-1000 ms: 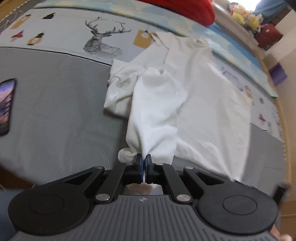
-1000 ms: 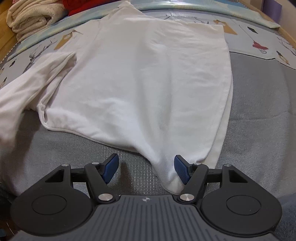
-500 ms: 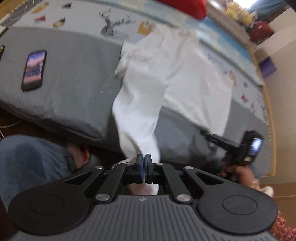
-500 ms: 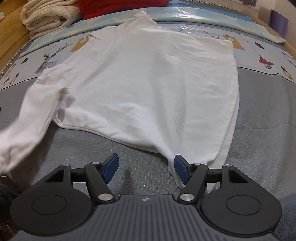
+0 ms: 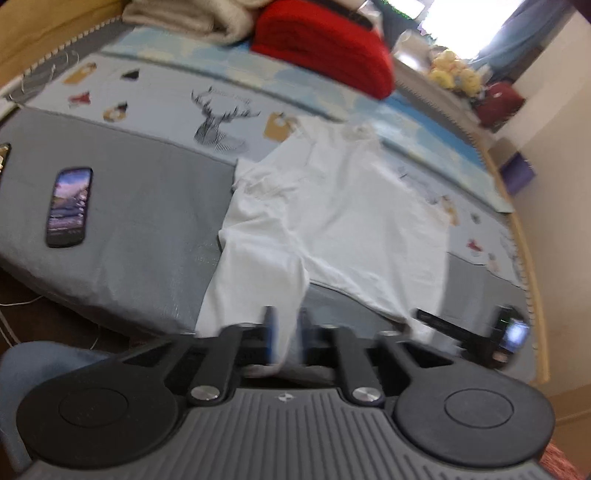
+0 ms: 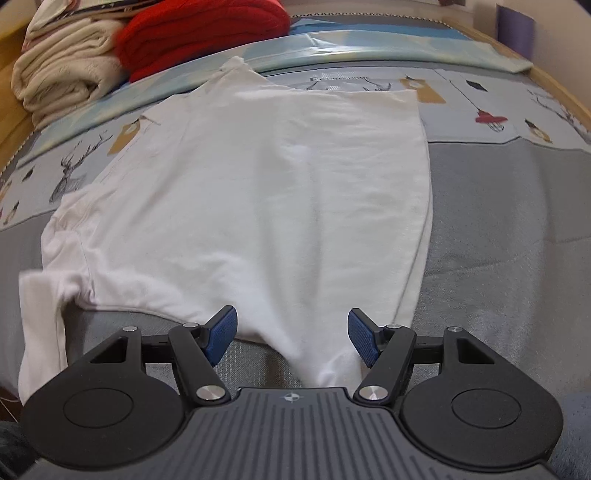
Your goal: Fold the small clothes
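**White shirt flat on the bed, its sleeve between my left fingers as they open**

I see the white shirt spread on the bed, its body flat on the grey cover and its collar end reaching onto the printed part with the deer drawing. One long sleeve comes toward me from the body of the shirt and hangs over the near edge of the bed.

My left gripper is at the end of this sleeve. Its fingers are opening now; the sleeve cloth is between the two blue pads, but there is a gap and I do not see them pressing on it (this view is rather blurred).

My right gripper is released, with its fingers wide apart. The lower corner of the shirt lies between them, near the right pad, and I cannot tell if it touches.

A smartphone with a lit screen lies on the grey cover, well apart from the shirt on the left. At the far side of the bed are a folded red knit and, just beside it, folded cream towels.
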A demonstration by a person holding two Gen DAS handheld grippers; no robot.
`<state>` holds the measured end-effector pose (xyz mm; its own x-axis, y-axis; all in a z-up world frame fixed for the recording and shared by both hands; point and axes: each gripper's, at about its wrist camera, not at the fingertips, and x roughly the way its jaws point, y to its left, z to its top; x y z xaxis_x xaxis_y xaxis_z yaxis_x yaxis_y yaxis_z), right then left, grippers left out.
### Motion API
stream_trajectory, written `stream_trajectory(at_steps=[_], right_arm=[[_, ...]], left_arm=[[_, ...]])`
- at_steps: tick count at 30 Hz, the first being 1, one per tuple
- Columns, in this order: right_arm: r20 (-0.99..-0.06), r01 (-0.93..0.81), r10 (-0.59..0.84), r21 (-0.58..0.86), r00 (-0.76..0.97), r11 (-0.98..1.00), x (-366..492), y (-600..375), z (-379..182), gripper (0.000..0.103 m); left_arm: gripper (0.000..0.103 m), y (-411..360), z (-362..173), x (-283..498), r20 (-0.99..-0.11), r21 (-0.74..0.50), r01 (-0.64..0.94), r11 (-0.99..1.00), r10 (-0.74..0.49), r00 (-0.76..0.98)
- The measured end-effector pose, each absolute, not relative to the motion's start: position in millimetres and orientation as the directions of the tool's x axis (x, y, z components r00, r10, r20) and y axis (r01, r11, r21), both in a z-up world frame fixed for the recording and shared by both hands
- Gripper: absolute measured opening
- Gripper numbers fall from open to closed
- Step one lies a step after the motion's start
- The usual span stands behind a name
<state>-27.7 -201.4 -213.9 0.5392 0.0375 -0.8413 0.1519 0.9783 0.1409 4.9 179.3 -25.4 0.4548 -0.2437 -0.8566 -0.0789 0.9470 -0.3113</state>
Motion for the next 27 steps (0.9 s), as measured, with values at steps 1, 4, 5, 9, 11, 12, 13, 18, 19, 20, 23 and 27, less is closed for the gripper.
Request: stream_trajectory(at_steps=[1,4,5,9,11,12,13,18,19,20,23,27], right_arm=[[-0.842,0.152,0.038,0.142,0.539,0.978,-27.9,-201.9,-214.1,0.069],[-0.842,0.175,0.012,0.125,0.539,0.977,-23.4,-207.0,-215.5,0.073],[-0.843,0.193,-0.009,0.112,0.537,0.975,-20.3,-209.7,-217.0,0.075],[-0.857,0.29,-0.111,0.046,0.502,0.956,-3.7,-232.4,-229.2,0.079],[-0.869,0.325,-0.131,0.036,0.477,0.945,6.4,-245.4,-238.5,0.079],[-0.877,0.342,-0.137,0.033,0.46,0.939,12.7,-250.6,-243.7,0.079],[-0.885,0.356,-0.147,0.022,0.442,0.934,18.6,-254.8,-249.2,0.079],[-0.925,0.414,-0.114,0.05,0.362,0.909,26.1,-269.1,-273.2,0.053],[-0.917,0.402,-0.111,0.058,0.384,0.914,24.4,-269.1,-270.7,0.032],[-0.912,0.387,-0.112,0.055,0.395,0.92,24.4,-268.2,-268.2,0.007],[-0.914,0.402,-0.165,-0.002,0.371,0.916,25.2,-274.2,-267.2,0.007],[-0.897,0.539,-0.332,-0.133,0.291,0.832,26.0,-303.2,-267.1,0.004]], left_arm=[[0.051,178.8,-46.5,19.9,-0.879,-0.29,-0.108,0.951,-0.22,0.423],[0.055,171.7,-110.5,61.6,-0.922,-0.227,-0.143,0.963,-0.166,0.35],[0.055,170.1,-129.8,73.3,-0.934,-0.21,-0.157,0.965,-0.151,0.323],[0.055,162.9,-187.3,113.7,-0.964,-0.158,-0.183,0.97,-0.112,0.24],[0.055,156.3,-200.4,131.0,-0.966,-0.142,-0.172,0.975,-0.099,0.237],[0.057,154.1,-205.4,138.3,-0.968,-0.12,-0.172,0.978,-0.077,0.24],[0.057,151.7,-210.4,146.5,-0.969,-0.095,-0.174,0.98,-0.051,0.243],[0.058,159.3,-217.2,187.8,-0.96,-0.085,-0.198,0.976,-0.027,0.279],[0.058,161.9,-216.3,196.0,-0.954,-0.092,-0.207,0.974,-0.026,0.298],[0.062,163.9,-214.6,204.4,-0.949,-0.095,-0.218,0.971,-0.022,0.315],[0.067,163.7,-215.3,230.2,-0.943,-0.077,-0.232,0.97,0.005,0.332],[0.044,154.9,-229.0,257.6,-0.954,-0.004,-0.217,0.976,0.061,0.295]])
